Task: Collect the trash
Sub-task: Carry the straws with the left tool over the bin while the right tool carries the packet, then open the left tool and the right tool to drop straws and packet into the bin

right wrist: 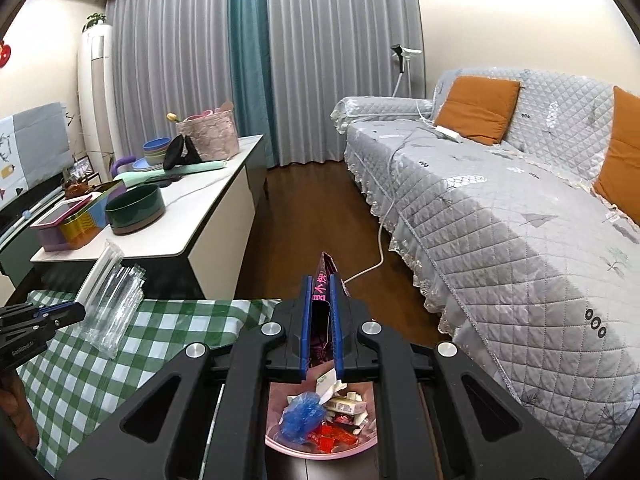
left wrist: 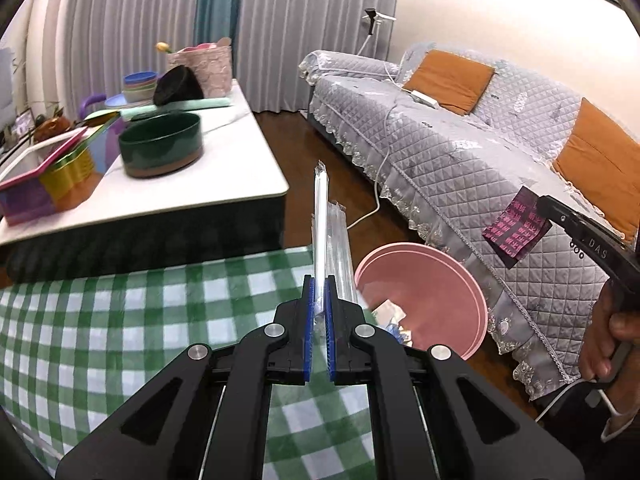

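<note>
While carried above the pink bin (right wrist: 320, 446), pinched by left tool (left wrist: 319, 292): clear straw wrappers (left wrist: 334, 240); by right tool (right wrist: 323, 296): dark snack wrapper (right wrist: 325, 280). Probably light, limp, slippery; best gripped mid-bundle.

Green-and-white checked tablecloth (left wrist: 120, 320), pink bin (left wrist: 440, 280), orange cushions (left wrist: 448, 80)

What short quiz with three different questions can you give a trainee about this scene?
1. True or false: the left gripper is shut on the clear straw wrappers.
2. What does the right gripper hold? A) blue bag B) dark pink-printed wrapper C) bowl
3. Fill in: the pink bin stands between the checked cloth and the ____.

Key: 1 true; 2 B; 3 sofa.
</note>
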Motion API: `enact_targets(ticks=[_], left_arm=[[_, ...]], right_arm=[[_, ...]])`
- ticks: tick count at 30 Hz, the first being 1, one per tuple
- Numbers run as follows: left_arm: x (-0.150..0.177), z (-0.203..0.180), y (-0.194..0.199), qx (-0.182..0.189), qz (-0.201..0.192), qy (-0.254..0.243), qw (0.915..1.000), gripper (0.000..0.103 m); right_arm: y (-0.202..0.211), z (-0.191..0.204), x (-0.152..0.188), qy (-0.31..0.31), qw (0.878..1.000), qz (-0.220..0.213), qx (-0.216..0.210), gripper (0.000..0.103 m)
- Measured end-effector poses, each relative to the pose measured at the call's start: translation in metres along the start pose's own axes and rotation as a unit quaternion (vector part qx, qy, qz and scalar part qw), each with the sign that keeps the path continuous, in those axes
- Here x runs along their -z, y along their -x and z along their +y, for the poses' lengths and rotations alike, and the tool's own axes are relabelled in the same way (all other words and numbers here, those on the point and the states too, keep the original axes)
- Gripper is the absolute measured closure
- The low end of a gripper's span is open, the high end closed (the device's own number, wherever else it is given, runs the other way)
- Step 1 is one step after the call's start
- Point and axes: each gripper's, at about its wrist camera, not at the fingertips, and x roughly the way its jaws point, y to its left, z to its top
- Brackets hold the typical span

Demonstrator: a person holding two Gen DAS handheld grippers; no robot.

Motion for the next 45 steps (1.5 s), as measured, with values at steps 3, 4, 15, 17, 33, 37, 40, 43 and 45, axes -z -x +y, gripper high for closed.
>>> enact_targets(ticks=[3, 4, 15, 17, 33, 37, 40, 43, 45], left_arm=[[-0.005, -0.009, -0.006, 0.004, 0.001, -0.006, 1.0000, 0.098], [-0.007, -0.012, -0.008, 0.005, 0.000, -0.008, 1.0000, 0.098], [-0.022, -0.038, -0.028, 0.017, 0.005, -0.026, 0.9995, 0.098], [-0.024, -0.043, -0.032, 0.020, 0.006, -0.029, 0.9994, 0.098], [-0.031, -0.074, -0.069, 0.038, 0.024, -0.048, 0.9978, 0.098], [-0.031, -0.078, -0.078, 0.041, 0.030, -0.049, 0.9976, 0.098], [-0.030, -0.080, -0.084, 0.042, 0.034, -0.050, 0.9973, 0.098], [-0.030, -0.083, -0.088, 0.044, 0.037, -0.051, 0.9971, 0.098], [-0.030, -0.084, -0.091, 0.045, 0.039, -0.052, 0.9969, 0.098]], right_arm=[[-0.002, -0.004, -0.002, -0.004, 1.000, -0.002, 0.004, 0.094], [-0.003, -0.006, -0.002, -0.007, 1.000, -0.002, 0.005, 0.094], [-0.012, -0.014, -0.005, -0.013, 1.000, 0.000, 0.018, 0.094], [-0.014, -0.015, -0.005, -0.014, 1.000, 0.000, 0.020, 0.094], [-0.032, -0.025, 0.000, -0.029, 0.999, 0.021, 0.030, 0.094], [-0.036, -0.027, 0.000, -0.030, 0.999, 0.025, 0.032, 0.094], [-0.039, -0.029, 0.001, -0.031, 0.999, 0.028, 0.035, 0.094], [-0.041, -0.031, 0.002, -0.032, 0.998, 0.032, 0.036, 0.094], [-0.042, -0.031, 0.003, -0.031, 0.998, 0.034, 0.036, 0.094]])
